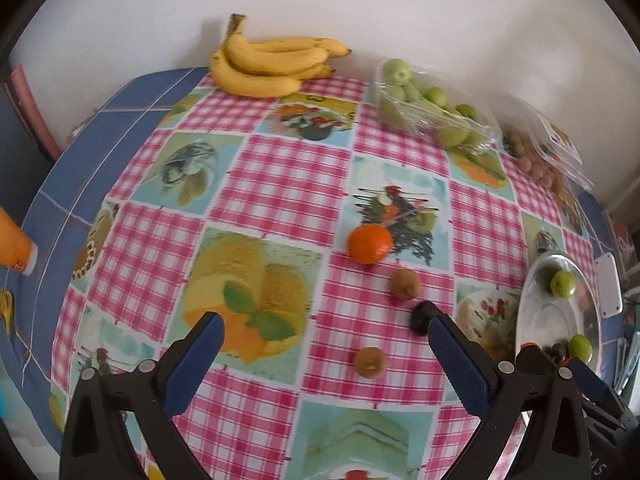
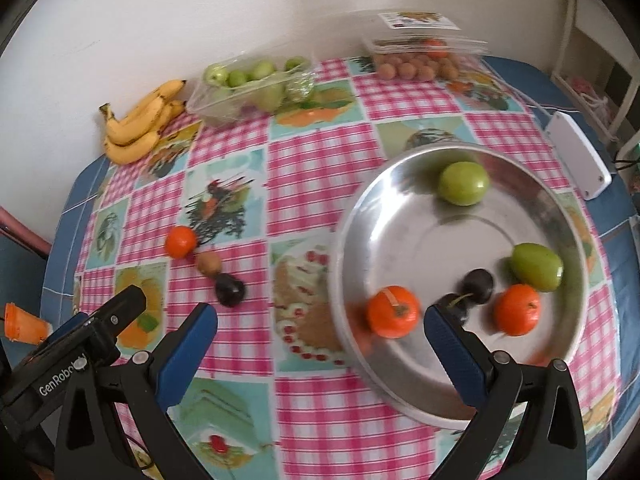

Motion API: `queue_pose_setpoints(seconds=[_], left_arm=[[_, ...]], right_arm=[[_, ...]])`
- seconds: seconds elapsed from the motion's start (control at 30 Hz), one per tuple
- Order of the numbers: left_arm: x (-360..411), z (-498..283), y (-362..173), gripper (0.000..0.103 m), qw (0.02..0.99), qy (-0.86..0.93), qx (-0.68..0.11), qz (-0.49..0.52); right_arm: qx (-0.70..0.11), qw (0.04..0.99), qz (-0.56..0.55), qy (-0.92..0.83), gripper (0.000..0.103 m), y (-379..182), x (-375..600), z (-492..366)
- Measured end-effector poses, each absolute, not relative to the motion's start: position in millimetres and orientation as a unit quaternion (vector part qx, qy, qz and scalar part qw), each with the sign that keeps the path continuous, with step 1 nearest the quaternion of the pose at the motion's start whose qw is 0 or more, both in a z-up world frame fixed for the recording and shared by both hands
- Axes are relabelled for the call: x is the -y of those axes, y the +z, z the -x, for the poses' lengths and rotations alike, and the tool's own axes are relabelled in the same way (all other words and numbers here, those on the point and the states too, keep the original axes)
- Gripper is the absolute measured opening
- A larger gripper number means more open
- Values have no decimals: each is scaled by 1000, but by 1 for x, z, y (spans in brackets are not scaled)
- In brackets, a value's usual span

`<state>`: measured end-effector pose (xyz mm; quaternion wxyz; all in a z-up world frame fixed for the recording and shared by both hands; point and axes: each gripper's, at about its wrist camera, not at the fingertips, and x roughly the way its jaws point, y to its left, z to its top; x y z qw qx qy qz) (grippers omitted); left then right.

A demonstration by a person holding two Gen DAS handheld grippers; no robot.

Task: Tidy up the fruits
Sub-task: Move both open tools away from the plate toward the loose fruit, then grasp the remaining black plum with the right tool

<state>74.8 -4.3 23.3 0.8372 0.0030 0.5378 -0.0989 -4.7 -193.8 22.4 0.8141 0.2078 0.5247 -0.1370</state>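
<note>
As seen from the left wrist: left gripper (image 1: 324, 334) spread wide, holding nothing, poised above the checked pink-and-picture cloth of the desk (image 1: 280, 176). Loose on the cloth ahead: round orange mandarin (image 1: 369, 243), fuzzy brown kiwi (image 1: 405, 284) just beyond the right finger, dark purple plum (image 1: 420, 317) touching that finger's tip, second brown kiwi (image 1: 369, 362) between the fingers. Against the wall: bunch of yellow bananas (image 1: 272, 62) and clear plastic punnet of green fruit (image 1: 432, 108). At far right: round shiny metal tray (image 1: 536, 320), partly cut off.

As seen from the right wrist: right gripper (image 2: 320, 326) likewise wide apart and empty, hovering at the near rim of the metal tray (image 2: 400, 384). Already in the tray: two green fruits (image 2: 463, 182), two mandarins (image 2: 393, 311), one dark plum (image 2: 478, 281). Image blurred, so finer detail uncertain.

Judged step: gathering loose fruit into the tray, roughly half done. Next move calls for lowering the left gripper over the nearest kiwi or plum, closing gently, then carrying it right to the tray.
</note>
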Motion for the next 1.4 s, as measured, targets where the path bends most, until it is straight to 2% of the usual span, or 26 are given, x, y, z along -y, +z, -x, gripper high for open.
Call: queue_pose_setpoints(seconds=[0.8,1.4], left_arm=[[-42,-94,-7,103,816,-51,-574,43],[-47,-113,-29,103,800,-34,-596,54]], right_arm=[[-548,807,-198,-98,103,-6,157,-28],[-563,799,-195,-80,103,-24,150,-51]])
